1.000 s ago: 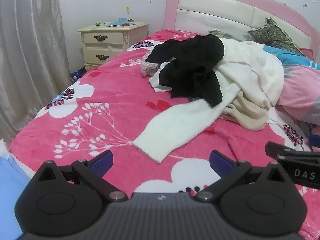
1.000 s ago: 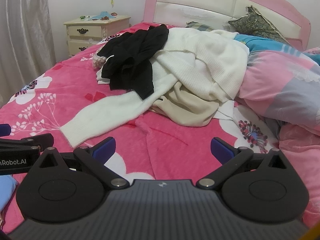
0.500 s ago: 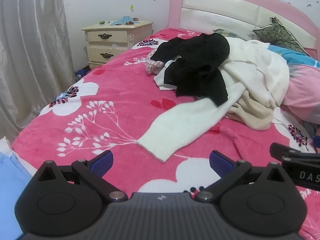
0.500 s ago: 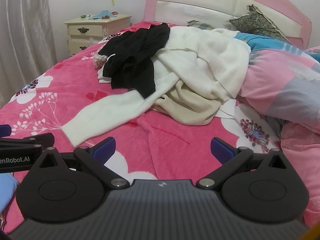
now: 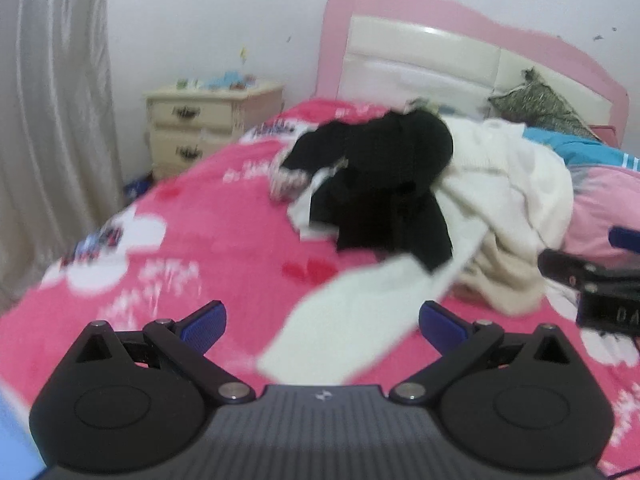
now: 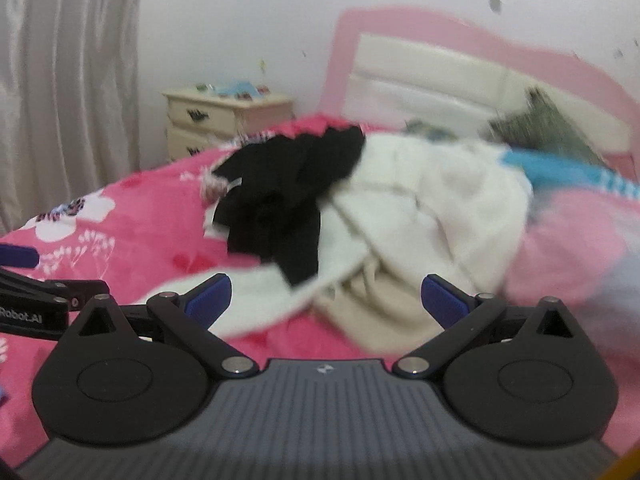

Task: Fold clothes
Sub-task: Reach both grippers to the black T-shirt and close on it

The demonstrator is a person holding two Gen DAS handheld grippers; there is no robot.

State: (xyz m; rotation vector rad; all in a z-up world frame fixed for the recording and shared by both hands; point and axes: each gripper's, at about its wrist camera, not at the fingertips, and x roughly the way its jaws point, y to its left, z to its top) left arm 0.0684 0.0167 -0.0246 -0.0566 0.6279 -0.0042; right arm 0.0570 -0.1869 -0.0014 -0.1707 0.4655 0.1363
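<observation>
Blur smears both views; black garment (image 5: 384, 184) hides part of the white sweater (image 6: 432, 208). Its sleeve (image 5: 352, 320) runs lengthwise toward the wide, empty left gripper (image 5: 322, 326); right gripper (image 6: 326, 298) likewise wide.

In the blurred left wrist view, the left gripper (image 5: 322, 322) hangs with jaws spread wide over a pink floral blanket (image 5: 208, 236), its white sweater sleeve (image 5: 352, 312) trailing from beneath a black garment (image 5: 384, 184)
</observation>
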